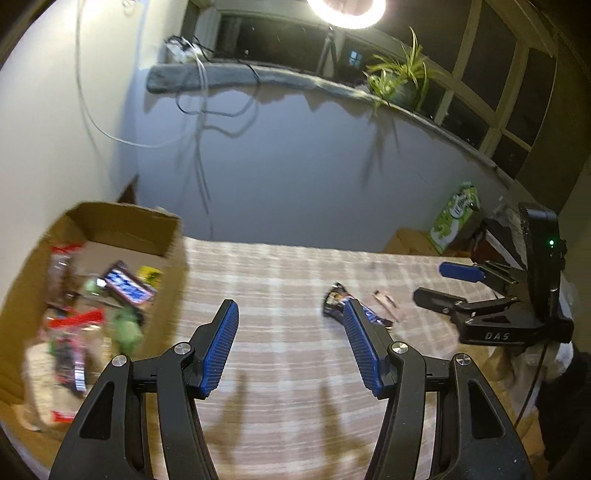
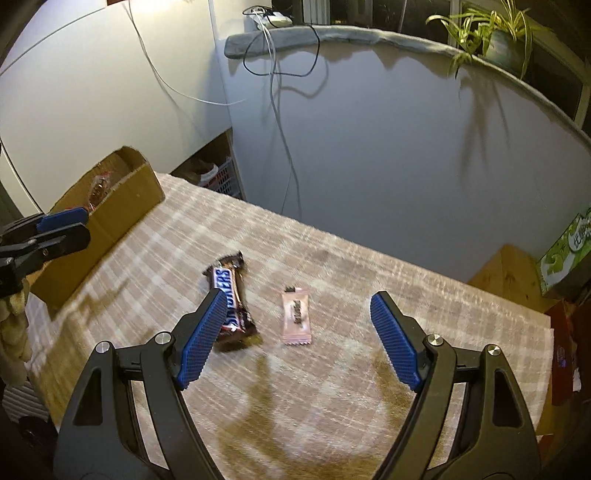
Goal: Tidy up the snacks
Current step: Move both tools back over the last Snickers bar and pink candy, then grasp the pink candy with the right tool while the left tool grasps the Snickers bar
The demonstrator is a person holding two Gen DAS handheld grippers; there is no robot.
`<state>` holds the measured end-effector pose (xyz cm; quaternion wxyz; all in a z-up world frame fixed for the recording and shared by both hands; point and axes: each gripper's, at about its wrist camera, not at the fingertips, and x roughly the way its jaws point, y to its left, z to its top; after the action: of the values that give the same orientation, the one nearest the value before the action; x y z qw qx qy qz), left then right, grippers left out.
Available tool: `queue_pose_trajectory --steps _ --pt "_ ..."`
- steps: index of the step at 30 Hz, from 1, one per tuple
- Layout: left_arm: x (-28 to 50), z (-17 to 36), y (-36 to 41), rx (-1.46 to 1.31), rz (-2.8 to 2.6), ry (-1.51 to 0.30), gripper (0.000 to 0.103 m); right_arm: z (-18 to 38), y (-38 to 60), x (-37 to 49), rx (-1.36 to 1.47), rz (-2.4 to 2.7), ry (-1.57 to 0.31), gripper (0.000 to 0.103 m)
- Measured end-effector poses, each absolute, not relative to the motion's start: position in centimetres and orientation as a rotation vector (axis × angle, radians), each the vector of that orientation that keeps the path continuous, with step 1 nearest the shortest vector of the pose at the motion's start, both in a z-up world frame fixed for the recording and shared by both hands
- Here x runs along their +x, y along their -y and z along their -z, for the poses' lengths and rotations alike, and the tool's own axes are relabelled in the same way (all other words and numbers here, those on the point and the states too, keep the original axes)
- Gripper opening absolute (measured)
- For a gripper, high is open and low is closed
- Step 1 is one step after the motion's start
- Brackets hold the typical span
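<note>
A brown Snickers bar (image 2: 231, 299) lies on the checked tablecloth (image 2: 332, 266), with a small pink candy packet (image 2: 295, 315) just to its right. My right gripper (image 2: 297, 306) hovers open above both, nothing between its blue pads. In the left wrist view the Snickers bar (image 1: 334, 301) peeks out behind my right finger, the pink packet (image 1: 388, 302) beyond it. My left gripper (image 1: 290, 314) is open and empty over the cloth. A cardboard box (image 1: 122, 229) at the left holds several snack packs, blurred. The right gripper (image 1: 436, 282) shows at the right edge.
The cardboard box (image 2: 122, 206) stands at the table's left end, with my left gripper (image 2: 66, 225) in front of it. A green carton (image 1: 456, 218) and brown boxes sit past the table's right end. Grey wall, hanging cables and a potted plant (image 2: 491, 33) lie behind.
</note>
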<state>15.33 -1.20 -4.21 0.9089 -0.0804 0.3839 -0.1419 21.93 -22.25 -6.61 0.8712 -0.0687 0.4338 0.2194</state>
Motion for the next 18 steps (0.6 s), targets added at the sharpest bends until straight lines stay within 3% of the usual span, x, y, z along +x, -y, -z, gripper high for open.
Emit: queue_pose_trajectory --steps 3,6,13,18 --pt "16.2 5.0 2.5 -0.188 0.318 -0.825 0.058 7.6 22.5 22.3 -0.139 -0.467 -0.919 0.080" --pt "17.1 6.0 4.0 -0.213 0.346 -0.868 0.048 8.8 22.3 22.8 -0.139 -0.484 -0.945 0.066" --pt "19.5 8.5 6.6 -0.257 0.370 -0.956 0.044 10.8 21.6 23.4 -0.163 -0.501 -0.973 0.046" --pt "20.4 9.2 7.6 -0.262 0.356 -0.979 0.043 11.6 20.9 23.6 -0.196 -0.497 -0.979 0.044"
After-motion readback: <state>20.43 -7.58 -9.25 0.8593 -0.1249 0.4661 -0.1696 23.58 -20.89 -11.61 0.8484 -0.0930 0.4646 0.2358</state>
